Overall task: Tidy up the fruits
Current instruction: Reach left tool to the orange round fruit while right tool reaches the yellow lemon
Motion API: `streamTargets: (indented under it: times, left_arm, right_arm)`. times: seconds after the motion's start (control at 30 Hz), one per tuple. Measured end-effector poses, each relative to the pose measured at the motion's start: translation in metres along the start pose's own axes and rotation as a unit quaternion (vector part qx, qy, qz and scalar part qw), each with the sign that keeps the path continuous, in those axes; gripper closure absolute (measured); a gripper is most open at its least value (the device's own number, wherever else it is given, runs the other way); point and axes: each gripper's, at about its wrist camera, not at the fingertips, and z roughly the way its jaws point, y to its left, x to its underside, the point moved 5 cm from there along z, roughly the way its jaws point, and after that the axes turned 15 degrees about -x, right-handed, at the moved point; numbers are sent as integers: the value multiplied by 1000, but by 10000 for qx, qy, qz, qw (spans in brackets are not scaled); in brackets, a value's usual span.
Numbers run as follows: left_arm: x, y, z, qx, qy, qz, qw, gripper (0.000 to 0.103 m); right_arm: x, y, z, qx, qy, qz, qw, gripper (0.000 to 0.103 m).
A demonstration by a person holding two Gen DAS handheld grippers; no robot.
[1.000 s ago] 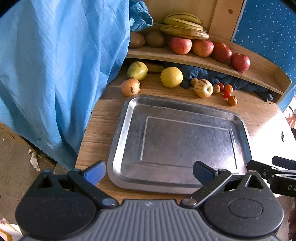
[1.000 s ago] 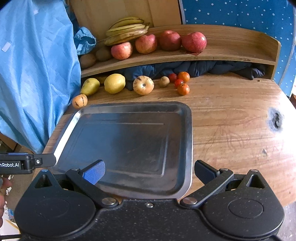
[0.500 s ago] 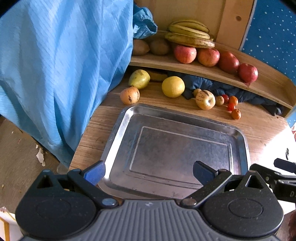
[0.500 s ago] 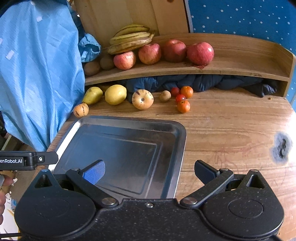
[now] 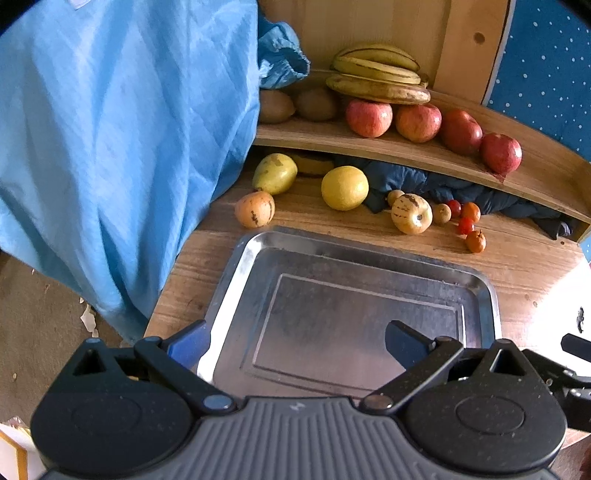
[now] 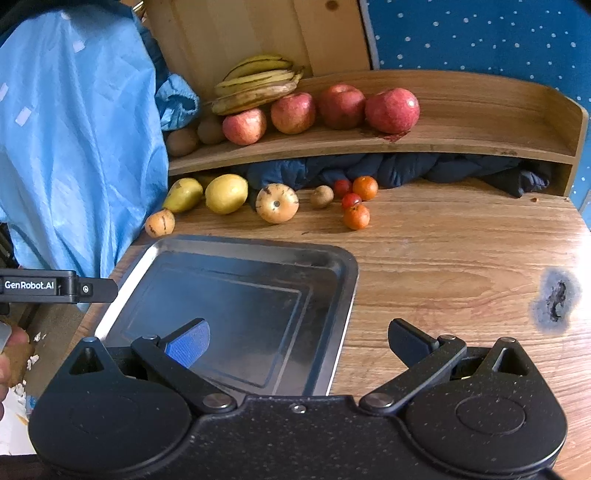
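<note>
Compared with a second earlier, both cameras had pulled back and risen: the metal tray (image 5: 354,314) filled less of each view, and more of the fruit shelf (image 5: 406,151) and back wall showed. The fruit and tray lay where they had been.

From the left, a blue cloth (image 5: 122,147) hung beside the wooden table (image 6: 443,251). Next to it, along the table's back edge, lay a small speckled orange fruit (image 5: 255,208), a pear (image 5: 274,173), a yellow lemon (image 5: 344,187), a striped pale fruit (image 5: 411,213) and a cluster of small red and orange fruits (image 5: 467,221), all apart from the empty tray in front of them. On the shelf above rested two kiwis (image 5: 295,105), bananas (image 5: 376,79) and four red apples (image 5: 432,127). Dark blue fabric (image 6: 369,170) was stuffed under the shelf; a dotted blue wall (image 6: 480,33) stood at the right.

The left gripper (image 5: 295,341) hovered over the tray's near edge, fingers spread wide, holding nothing. The right gripper (image 6: 299,339) hung over the tray's right rim, fingers likewise wide apart and empty. A dark scorch mark (image 6: 556,299) marred the table at far right.
</note>
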Motion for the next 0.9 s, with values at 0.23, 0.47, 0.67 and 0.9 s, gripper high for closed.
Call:
streamTargets:
  times: [0.23,0.47,0.67,0.9]
  left_arm:
    - [-10,-1,11,0,26,100,9999,1]
    - [-22,16,28,-66,105,74,9999,1]
    - [-34,28,46,-54,190,90,9998,1]
    - [-48,31,66,63,258,202,9994,1]
  right_arm:
    - [-9,-9,2,79,-141,98,9998,0]
    - [-20,6,21,-25,-149,-204,9997,0]
    - [-26,22,43,-91,-37,-400,9992,0]
    - [-33,31,63,-4,63,-395,9992,0]
